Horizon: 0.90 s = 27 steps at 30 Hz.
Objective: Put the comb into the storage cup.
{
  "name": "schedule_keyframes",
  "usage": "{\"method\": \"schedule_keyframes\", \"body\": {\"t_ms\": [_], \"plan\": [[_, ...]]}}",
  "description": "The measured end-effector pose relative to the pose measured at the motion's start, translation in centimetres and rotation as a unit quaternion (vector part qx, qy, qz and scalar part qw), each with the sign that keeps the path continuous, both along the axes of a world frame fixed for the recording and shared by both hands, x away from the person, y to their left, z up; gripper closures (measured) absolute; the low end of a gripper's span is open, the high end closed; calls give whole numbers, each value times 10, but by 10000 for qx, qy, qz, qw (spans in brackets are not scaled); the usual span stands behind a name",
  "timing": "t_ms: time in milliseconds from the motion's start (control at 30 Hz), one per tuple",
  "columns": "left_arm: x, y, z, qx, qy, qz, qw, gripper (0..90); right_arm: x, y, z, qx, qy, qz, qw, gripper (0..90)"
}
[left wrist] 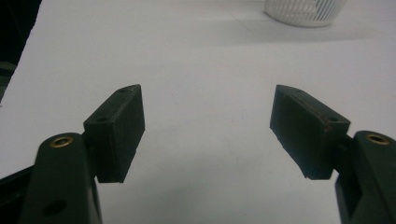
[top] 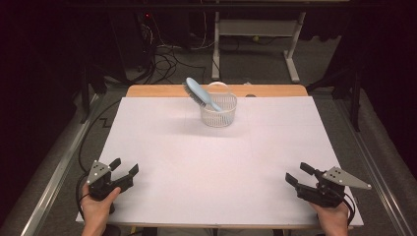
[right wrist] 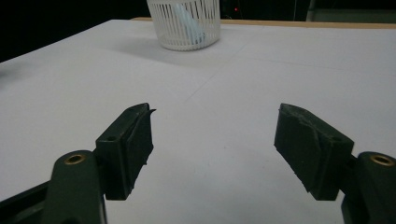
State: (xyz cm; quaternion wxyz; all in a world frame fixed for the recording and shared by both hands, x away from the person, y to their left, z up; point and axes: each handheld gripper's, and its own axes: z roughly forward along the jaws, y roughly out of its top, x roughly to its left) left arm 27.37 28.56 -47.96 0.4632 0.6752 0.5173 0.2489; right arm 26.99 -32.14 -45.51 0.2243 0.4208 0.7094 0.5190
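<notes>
A white slatted basket (top: pixel 219 110) stands at the far middle of the white table. A light blue brush (top: pixel 198 93) leans in it, its head sticking out up and to the left. My left gripper (top: pixel 123 168) rests near the front left corner, jaws apart and empty. My right gripper (top: pixel 298 174) rests near the front right corner, also open with nothing between its jaws. In the left gripper view the basket (left wrist: pixel 306 11) sits far ahead to the right of the open gripper (left wrist: pixel 208 128). In the right gripper view the basket (right wrist: pixel 184 23) stands far ahead, left of the gripper (right wrist: pixel 215 140).
A white sheet (top: pixel 216 162) covers the table; a wooden edge (top: pixel 275 90) shows at the back. Metal rails (top: pixel 54 172) run along both sides. Behind the table stand a desk frame (top: pixel 255 29) and cables on the floor.
</notes>
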Motion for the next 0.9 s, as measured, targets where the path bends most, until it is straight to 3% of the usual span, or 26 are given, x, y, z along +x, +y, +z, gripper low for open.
{"method": "schedule_keyframes", "body": {"t_ms": [900], "plan": [[-3,-2,1,99,-52,4,9999,274,-1,-1,0,52,-2,-1,10000,284]]}}
